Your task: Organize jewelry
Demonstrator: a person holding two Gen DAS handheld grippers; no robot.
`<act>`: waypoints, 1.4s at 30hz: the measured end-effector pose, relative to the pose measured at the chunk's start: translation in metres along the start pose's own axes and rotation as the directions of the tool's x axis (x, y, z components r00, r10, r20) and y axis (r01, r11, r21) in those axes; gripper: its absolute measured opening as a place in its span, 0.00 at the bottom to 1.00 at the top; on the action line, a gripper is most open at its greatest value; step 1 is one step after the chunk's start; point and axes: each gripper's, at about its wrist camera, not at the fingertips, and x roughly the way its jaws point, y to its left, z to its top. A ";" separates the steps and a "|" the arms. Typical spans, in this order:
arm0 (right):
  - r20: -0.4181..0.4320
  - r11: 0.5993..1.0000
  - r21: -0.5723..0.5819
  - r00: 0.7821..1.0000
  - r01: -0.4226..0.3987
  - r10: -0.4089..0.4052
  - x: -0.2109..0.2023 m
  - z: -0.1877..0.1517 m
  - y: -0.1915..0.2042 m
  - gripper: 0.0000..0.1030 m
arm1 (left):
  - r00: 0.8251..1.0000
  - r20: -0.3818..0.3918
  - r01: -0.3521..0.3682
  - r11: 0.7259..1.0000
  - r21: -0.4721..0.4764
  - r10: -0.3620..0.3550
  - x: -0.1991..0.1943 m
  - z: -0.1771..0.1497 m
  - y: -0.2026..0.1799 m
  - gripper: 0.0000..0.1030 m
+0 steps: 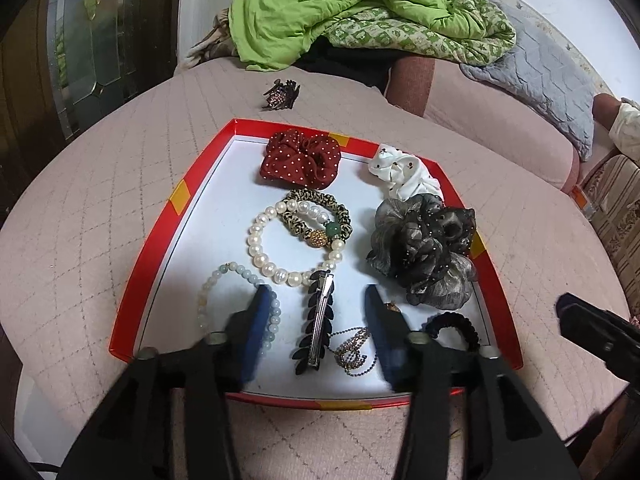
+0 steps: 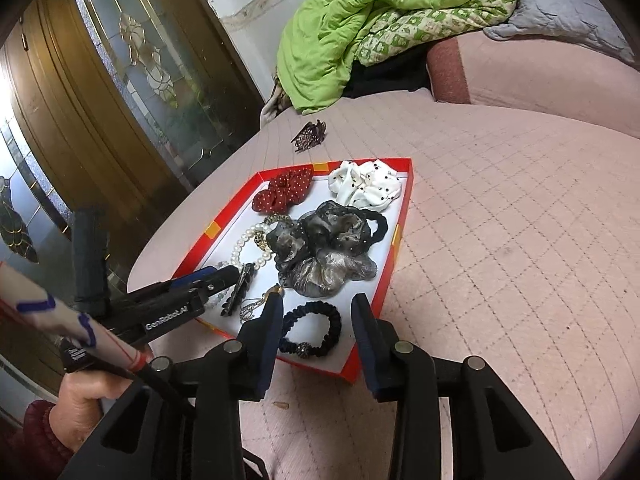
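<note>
A red-rimmed tray point(image 1: 182, 196) with a white floor lies on the pink quilted bed; it also shows in the right wrist view point(image 2: 390, 272). It holds a red dotted scrunchie point(image 1: 300, 160), a white scrunchie point(image 1: 404, 172), a grey-black scrunchie point(image 1: 428, 252), a pearl bracelet point(image 1: 260, 256), a pale bead bracelet point(image 1: 208, 296), a black leaf barrette point(image 1: 318, 320), a chain point(image 1: 354, 350) and a black hair tie point(image 2: 314, 334). My left gripper point(image 1: 316, 296) is open, straddling the barrette. My right gripper point(image 2: 316, 306) is open over the black hair tie. A dark hair claw point(image 1: 282, 94) lies outside the tray.
A green quilt point(image 1: 332, 4) is heaped at the back of the bed. A grey pillow point(image 1: 536, 80) lies at the right. A wooden door with glass panels point(image 2: 100, 92) stands to the left, past the bed's edge.
</note>
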 end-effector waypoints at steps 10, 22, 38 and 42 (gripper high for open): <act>0.035 0.995 -0.029 0.995 0.094 -0.093 -0.027 -0.011 0.014 0.68 | 0.984 0.170 -0.062 0.998 0.019 0.058 -0.047 -0.006 -0.010 0.85; 0.182 0.924 -0.195 0.938 0.329 -0.296 -0.083 -0.032 0.063 0.89 | 0.895 0.320 -0.292 0.951 -0.104 0.310 -0.155 -0.025 -0.002 1.00; 0.191 0.911 -0.238 0.936 0.337 -0.296 -0.083 -0.045 0.073 0.92 | 0.886 0.285 -0.354 0.930 -0.095 0.366 -0.129 -0.048 -0.015 1.00; 0.180 0.910 -0.240 0.937 0.338 -0.300 -0.078 -0.046 0.075 0.92 | 0.903 0.246 -0.334 0.936 -0.111 0.351 -0.121 -0.045 -0.009 1.00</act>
